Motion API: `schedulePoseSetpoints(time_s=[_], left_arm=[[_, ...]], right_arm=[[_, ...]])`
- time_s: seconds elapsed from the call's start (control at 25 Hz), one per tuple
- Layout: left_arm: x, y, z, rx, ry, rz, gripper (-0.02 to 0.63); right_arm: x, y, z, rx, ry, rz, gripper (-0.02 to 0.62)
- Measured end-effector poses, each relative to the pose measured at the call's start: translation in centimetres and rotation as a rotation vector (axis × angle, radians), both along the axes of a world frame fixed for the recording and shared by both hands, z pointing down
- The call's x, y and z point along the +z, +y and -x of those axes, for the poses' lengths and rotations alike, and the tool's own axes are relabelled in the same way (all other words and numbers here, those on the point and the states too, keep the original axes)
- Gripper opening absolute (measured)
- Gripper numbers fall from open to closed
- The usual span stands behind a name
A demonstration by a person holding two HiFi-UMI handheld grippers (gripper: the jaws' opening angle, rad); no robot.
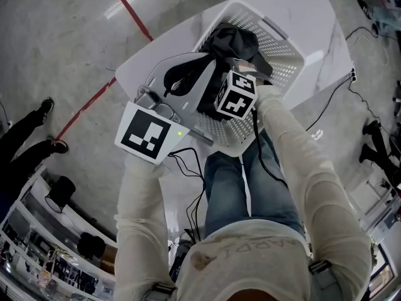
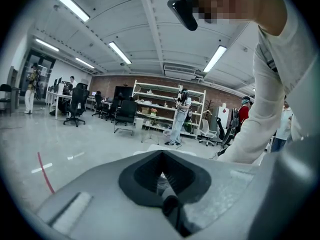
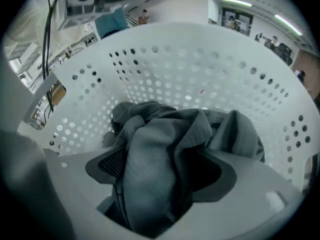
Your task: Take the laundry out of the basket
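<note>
Your head camera looks steeply down on the counter (image 1: 316, 17) and basket (image 1: 285, 52). Your right gripper view points down into that same basket, close above the laundry (image 3: 165, 144). Your left gripper view faces almost level, out across the room's shelves (image 2: 167, 99) and chairs (image 2: 77, 101).

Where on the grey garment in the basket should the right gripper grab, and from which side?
Best take the raised middle fold of the crumpled grey fabric garment, straight down from above: it stands proud in the white perforated plastic basket, between the right gripper's open fingers.
</note>
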State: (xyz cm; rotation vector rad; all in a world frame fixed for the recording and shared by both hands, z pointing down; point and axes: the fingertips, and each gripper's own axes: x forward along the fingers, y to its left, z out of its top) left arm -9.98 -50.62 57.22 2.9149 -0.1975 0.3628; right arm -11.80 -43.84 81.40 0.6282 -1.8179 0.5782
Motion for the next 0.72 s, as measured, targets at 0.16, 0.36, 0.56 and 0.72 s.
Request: schedulePoseSetpoints(time_s=[0.16,0.36,0.56,0.72], left_arm=[[0.2,-0.1,0.1,0.002,-0.002,-0.003,0.000],[0.5,-0.3,0.6,-0.002,-0.011,-0.004,0.000],[1.1,-0.5,1.0,-0.018,-0.014,0.007,0.000],[1.5,-0.8,1.1,-0.029,-0.019,0.013,0.000]], right_arm=[[3.2,0.4,-0.3,-0.071,0.080,0.024,0.448],[6.4,0.7,-0.5,-0.149,0.171,0.016,0.453],[7.3,0.0,-0.8,-0.147,0.246,-0.022,0.420],[7.4,0.1,-0.7,-0.166,0.277,-0.043,0.279]])
